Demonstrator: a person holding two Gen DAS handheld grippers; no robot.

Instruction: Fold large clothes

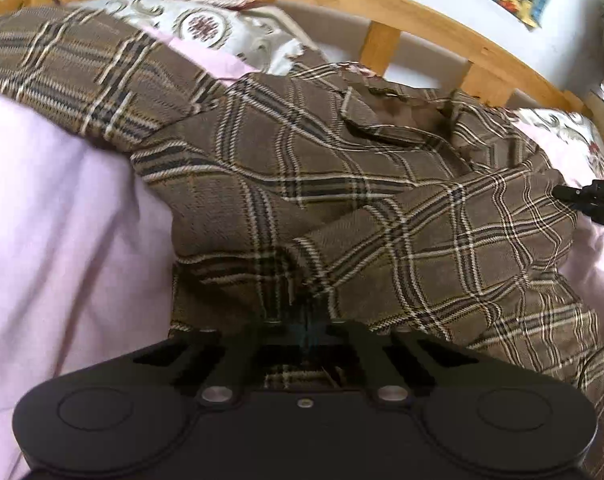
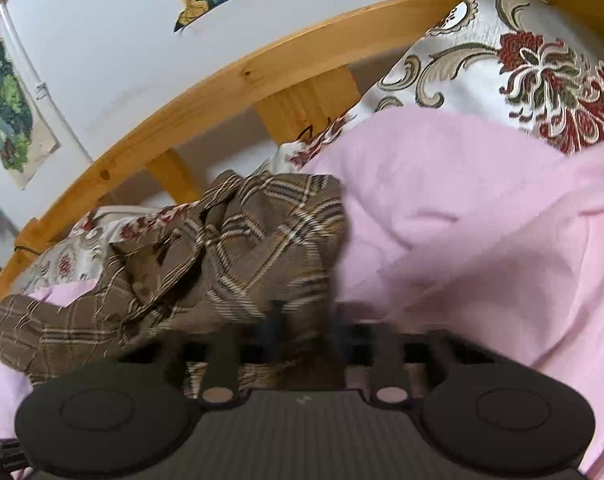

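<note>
Your left gripper (image 1: 308, 316) was clamped tight on the near hem of the brown plaid shirt (image 1: 342, 184), its jaws fully together with the cloth pinched between them. The shirt lay on the pink bedcover (image 1: 62, 208), its long axis running away from you toward the wooden headboard (image 1: 422, 12), collar at the far end, one sleeve thrown out to the left.

Your right gripper (image 2: 308, 328) sat at the shirt's right edge, where plaid meets pink. Its fingers were smeared by blur, so I can only say the jaws looked nearly together; whether they actually pinched fabric I cannot tell.

Both hands were at the near end, the left more squarely on cloth. The shirt stretched forward from both, so the fold would likely carry hem toward collar.
</note>
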